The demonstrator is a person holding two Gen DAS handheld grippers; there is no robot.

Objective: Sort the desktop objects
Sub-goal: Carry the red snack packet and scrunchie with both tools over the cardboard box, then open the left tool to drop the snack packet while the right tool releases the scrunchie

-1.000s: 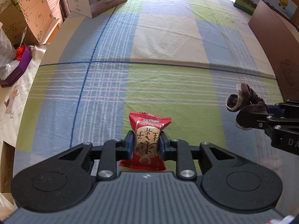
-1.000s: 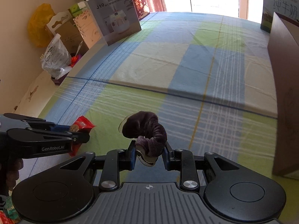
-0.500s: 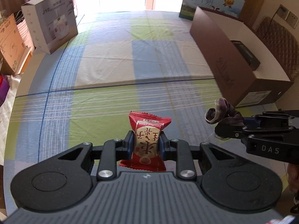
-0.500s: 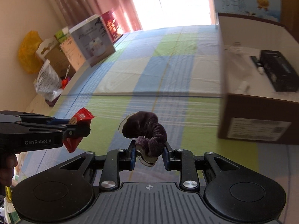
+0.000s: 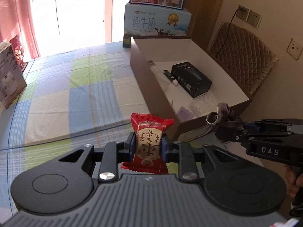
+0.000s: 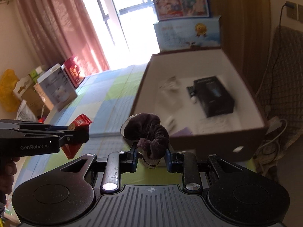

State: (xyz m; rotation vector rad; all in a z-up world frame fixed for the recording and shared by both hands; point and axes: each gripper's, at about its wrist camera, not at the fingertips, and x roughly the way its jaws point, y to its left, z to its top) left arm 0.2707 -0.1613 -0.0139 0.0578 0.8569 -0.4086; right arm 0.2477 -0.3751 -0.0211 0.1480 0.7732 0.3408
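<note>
Left tool holds the red snack packet, right tool holds the dark scrunchie; both are short of the open box, so an early release would drop them outside

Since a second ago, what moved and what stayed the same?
Both views swung right, toward the open cardboard box: it was barely at the edge before, and now its inside shows, with a black box in it. Nothing was grabbed or dropped. The left hand-held gripper still pinches the red snack packet, and the right hand-held gripper still pinches the dark scrunchie.
</note>
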